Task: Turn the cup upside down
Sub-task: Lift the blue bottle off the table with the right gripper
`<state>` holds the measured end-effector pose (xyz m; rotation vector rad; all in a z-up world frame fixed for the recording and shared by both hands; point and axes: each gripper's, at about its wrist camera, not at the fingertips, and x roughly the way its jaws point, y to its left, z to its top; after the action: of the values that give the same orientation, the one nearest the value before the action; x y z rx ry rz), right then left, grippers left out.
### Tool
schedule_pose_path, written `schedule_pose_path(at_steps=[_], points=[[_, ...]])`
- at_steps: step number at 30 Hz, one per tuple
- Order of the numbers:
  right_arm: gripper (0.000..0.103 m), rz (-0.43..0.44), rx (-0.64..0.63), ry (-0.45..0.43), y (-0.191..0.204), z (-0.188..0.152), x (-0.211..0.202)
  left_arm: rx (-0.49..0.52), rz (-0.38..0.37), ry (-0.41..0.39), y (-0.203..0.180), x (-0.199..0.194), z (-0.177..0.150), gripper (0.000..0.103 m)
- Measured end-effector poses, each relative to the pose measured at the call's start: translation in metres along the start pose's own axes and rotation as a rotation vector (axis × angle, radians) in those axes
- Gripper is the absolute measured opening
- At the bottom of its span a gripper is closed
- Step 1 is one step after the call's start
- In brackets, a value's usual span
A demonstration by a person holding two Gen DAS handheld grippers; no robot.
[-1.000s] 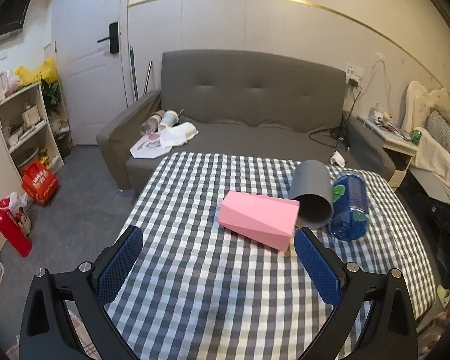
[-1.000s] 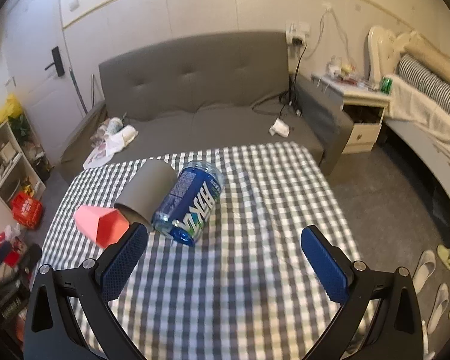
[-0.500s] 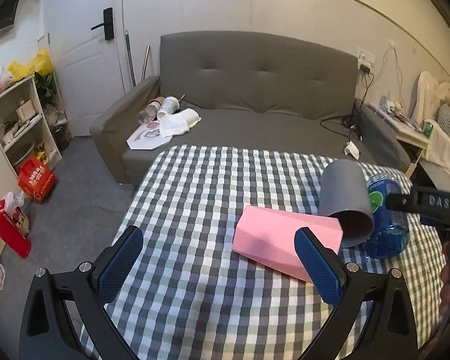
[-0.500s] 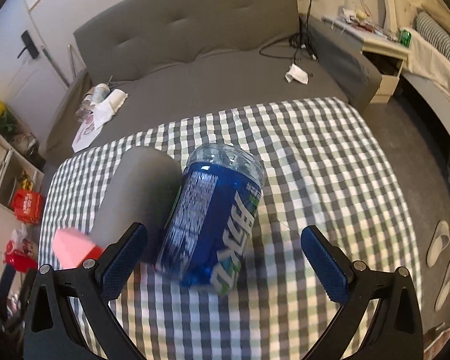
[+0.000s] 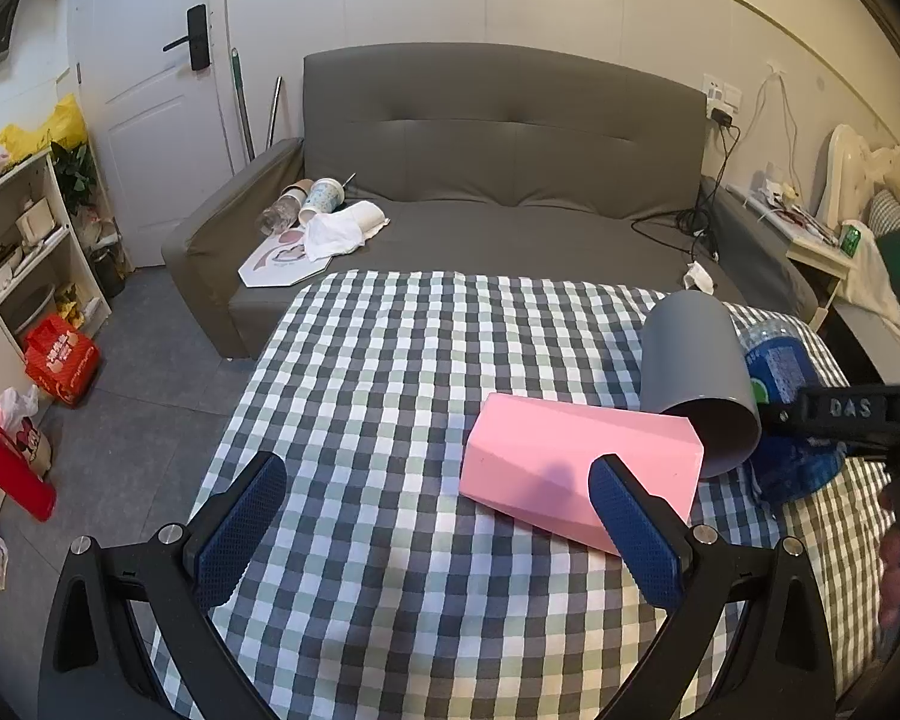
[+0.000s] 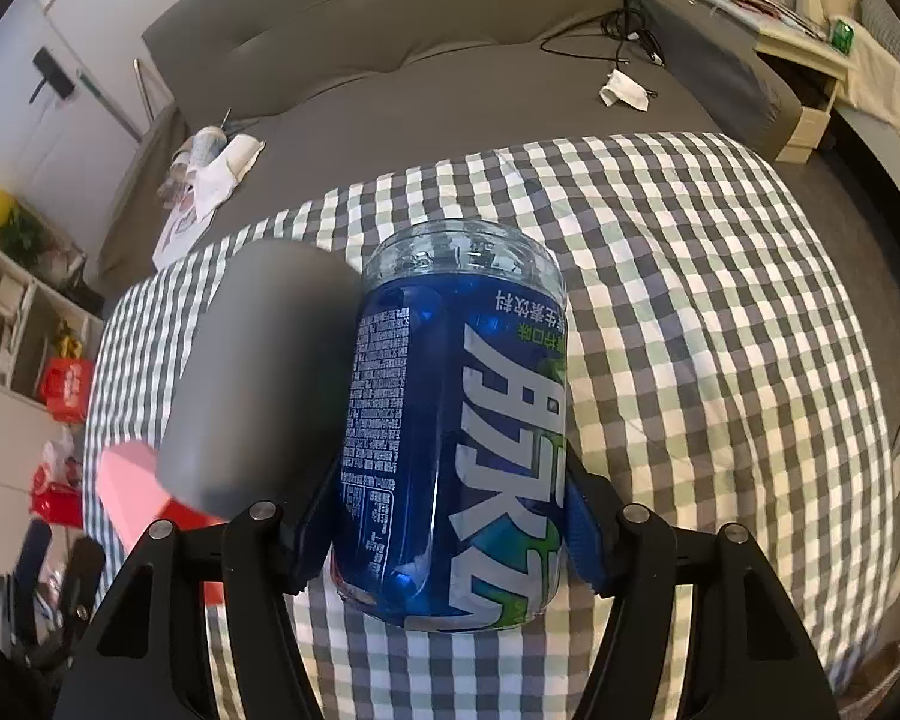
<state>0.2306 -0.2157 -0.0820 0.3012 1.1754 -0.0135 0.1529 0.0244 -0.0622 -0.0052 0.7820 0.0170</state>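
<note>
Left wrist view: your left gripper hung spread and empty just short of the pink cup. "DAS" read on the right gripper, beyond that cup.

Right wrist view: your right gripper had clenched the blue cup, lying sideways against the grey cup; white Chinese lettering, upside down.

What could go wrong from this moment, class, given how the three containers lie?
1. The right claw grips the blue cup near one end, so it may slip while turning.
2. The grey cup lies against it and could roll away.
3. The pink cup lies close and may get knocked.
</note>
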Motion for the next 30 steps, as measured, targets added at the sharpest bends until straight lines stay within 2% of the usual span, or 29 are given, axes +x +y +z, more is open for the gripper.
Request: schedule_pose_path(at_steps=[4, 12, 20, 23, 30], points=[[0.063, 0.013, -0.003, 0.002, 0.001, -0.017, -0.012, -0.001, 0.000, -0.012, -0.003, -0.007, -0.001, 0.103], [0.063, 0.048, -0.030, 0.000, 0.007, -0.072, -0.046, 0.046, 0.006, -0.041, -0.013, -0.031, -0.011, 0.103], [0.063, 0.080, -0.081, 0.018, 0.033, -0.125, -0.057, 0.018, 0.016, -0.013, -0.001, -0.054, -0.029, 0.103], [0.063, 0.071, -0.100, 0.015, 0.040, -0.136, -0.052, 0.010, 0.027, -0.001, 0.004, -0.061, -0.037, 0.103], [0.063, 0.054, -0.116, 0.005, 0.044, -0.136, -0.048, -0.018, 0.042, 0.023, 0.009, -0.069, -0.048, 0.103]])
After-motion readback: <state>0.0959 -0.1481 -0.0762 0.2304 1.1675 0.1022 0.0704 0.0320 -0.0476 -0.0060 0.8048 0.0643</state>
